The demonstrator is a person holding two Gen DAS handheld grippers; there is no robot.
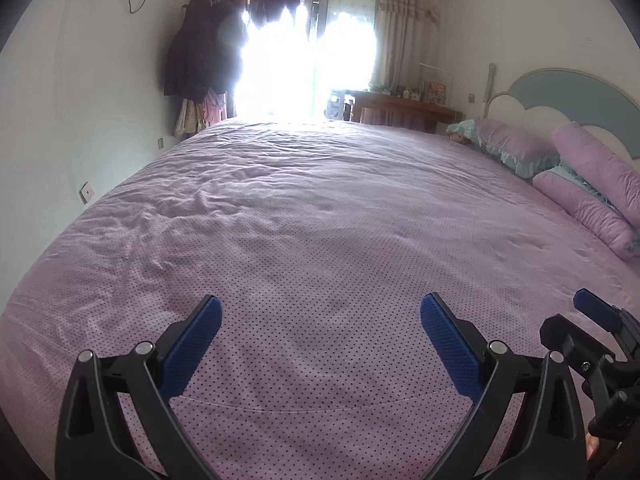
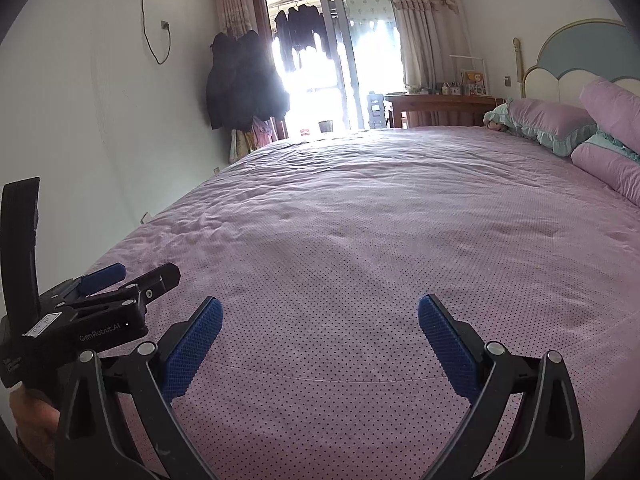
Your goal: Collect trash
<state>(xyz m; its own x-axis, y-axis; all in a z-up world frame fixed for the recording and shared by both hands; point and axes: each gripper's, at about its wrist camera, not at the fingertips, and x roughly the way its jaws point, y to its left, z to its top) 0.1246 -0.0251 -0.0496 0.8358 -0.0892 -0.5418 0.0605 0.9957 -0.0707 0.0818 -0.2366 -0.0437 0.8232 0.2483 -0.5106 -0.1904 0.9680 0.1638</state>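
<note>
Both views look low across the bed [image 1: 320, 208] from its near edge, facing the bright balcony door [image 1: 304, 52] on the bed's far side. The right view [image 2: 360, 208] sits higher. Each catches the other gripper beside it; both share the pillows [image 1: 516, 144].

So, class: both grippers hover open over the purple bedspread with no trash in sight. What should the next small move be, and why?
Probably pan both cameras away to search. The left gripper and right gripper are open and hold nothing, and the dotted bedspread shows only wrinkles up to the pillows.
</note>
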